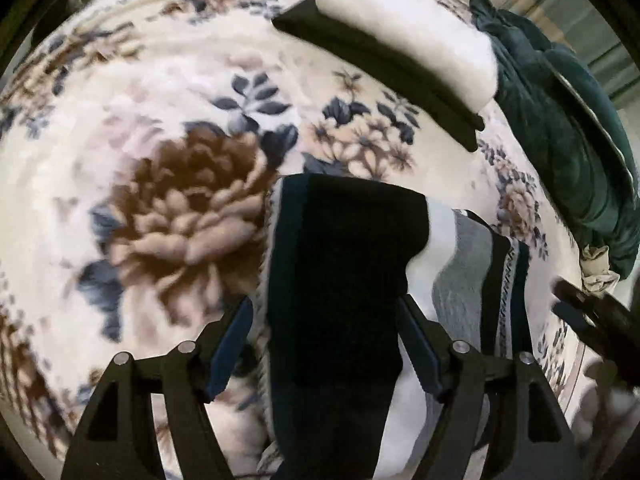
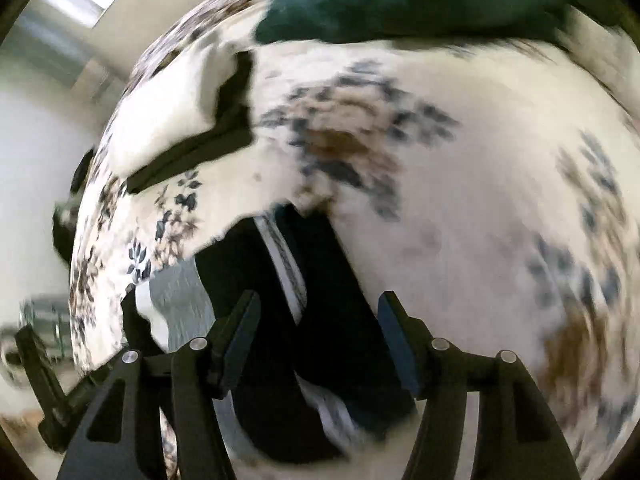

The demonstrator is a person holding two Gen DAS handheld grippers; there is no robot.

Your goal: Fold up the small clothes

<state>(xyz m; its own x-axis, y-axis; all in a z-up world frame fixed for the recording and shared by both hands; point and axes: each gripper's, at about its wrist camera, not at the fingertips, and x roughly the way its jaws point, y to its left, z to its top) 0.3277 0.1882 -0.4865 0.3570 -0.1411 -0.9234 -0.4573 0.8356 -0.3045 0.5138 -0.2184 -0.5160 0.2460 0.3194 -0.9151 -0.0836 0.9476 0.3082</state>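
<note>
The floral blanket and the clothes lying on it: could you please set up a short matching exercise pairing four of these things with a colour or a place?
Things:
1. floral blanket
2. dark green garment
3. white and black folded piece
4. black, white and grey garment

Descriptions:
A. between the open fingers of the left hand-held gripper
B. cream with brown and blue flowers
C. bunched at the blanket's far right edge
D. lies farther off, past the near garment

Pairs: 1-B, 2-C, 3-D, 4-A
</note>
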